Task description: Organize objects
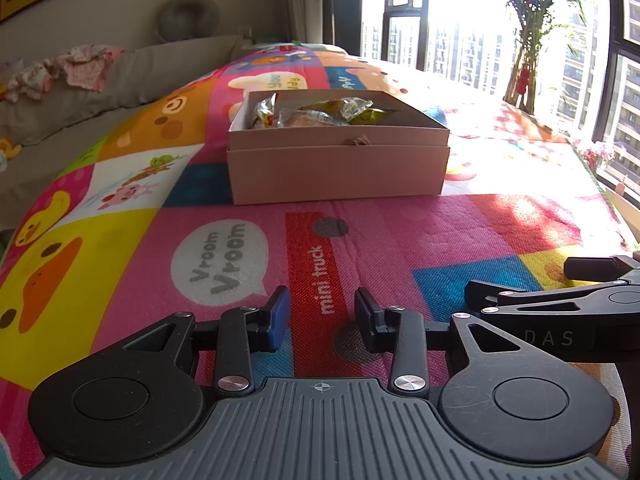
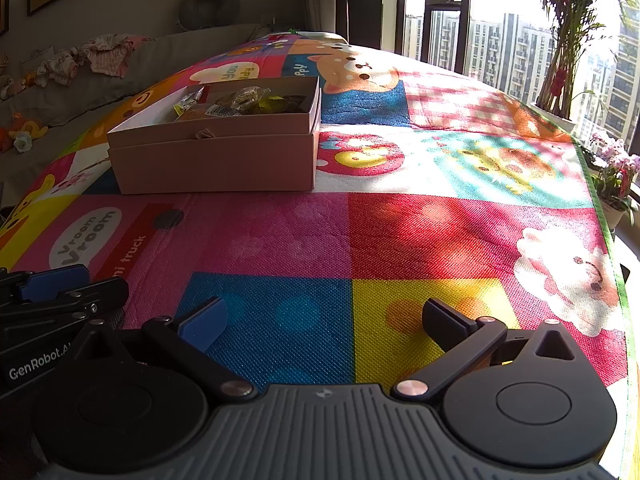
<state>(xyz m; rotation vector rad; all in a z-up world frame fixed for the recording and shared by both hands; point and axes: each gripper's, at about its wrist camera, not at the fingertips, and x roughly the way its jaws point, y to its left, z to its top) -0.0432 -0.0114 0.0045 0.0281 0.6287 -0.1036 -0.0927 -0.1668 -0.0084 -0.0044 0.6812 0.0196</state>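
Two grippers sit low over the play mat, both with nothing in them. On the left gripper (image 1: 322, 320) the blue-padded fingers (image 1: 280, 312) stand a modest way apart, parted but holding nothing; on the right gripper (image 2: 326, 320) the fingers (image 2: 204, 322) are spread wide, also bare. Each shows at the edge of the other's view, so they lie side by side, near one another.

Ahead of both, well apart from the fingers, stands the pink box (image 1: 338, 168) on the colourful play mat (image 1: 240, 264). It is uncovered, and it seems to rest in or on a second shell of the same colour, perhaps its lid. Wrapped snacks (image 1: 320, 114) lie heaped inside the box, toward its far side. I see nothing loose on the mat around the box.

Beyond the box a grey sofa (image 1: 80, 96) carries crumpled clothes, and to the box's right a potted palm (image 2: 560, 40) stands by the bright window.

My guess is that the gathering step is finished, or no step is begun. The next move likely calls for bringing both grippers forward to the box.
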